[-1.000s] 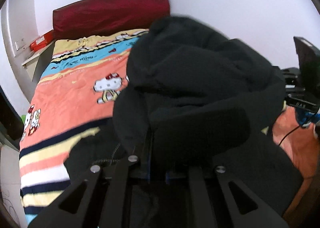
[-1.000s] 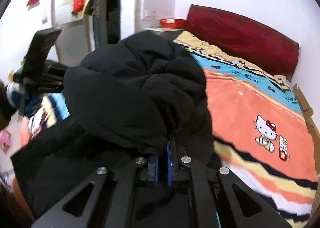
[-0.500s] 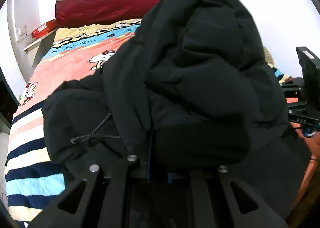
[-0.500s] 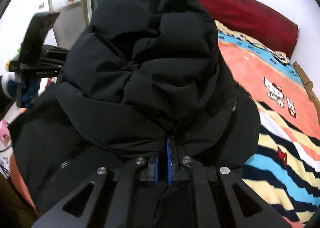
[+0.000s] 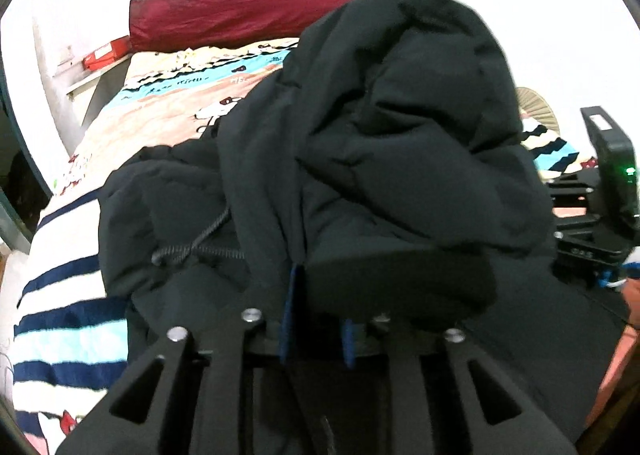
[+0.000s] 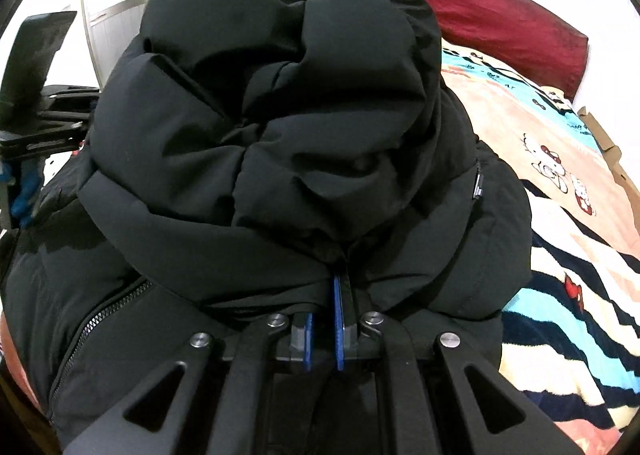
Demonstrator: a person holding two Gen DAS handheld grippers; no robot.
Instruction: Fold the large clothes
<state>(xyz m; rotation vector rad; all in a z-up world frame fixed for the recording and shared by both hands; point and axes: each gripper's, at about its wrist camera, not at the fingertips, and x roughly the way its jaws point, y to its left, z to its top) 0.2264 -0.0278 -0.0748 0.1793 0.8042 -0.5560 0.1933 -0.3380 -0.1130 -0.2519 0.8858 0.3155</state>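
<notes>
Left gripper [image 5: 316, 311] has just been opening its jaws, which stand slightly parted with a fold of the black puffer jacket [image 5: 384, 159] between them. Right gripper [image 6: 324, 319] is clamped on another fold. Bunched, the jacket lies on the cartoon-print bedspread [image 6: 568, 223].

The left tongs [image 5: 316, 295] angle downward, blue pads slightly apart, having just been opening, black jacket [image 5: 400, 143] fabric between them; the right tongs [image 6: 338, 287] angle downward too, pinched tight on that fabric.
</notes>
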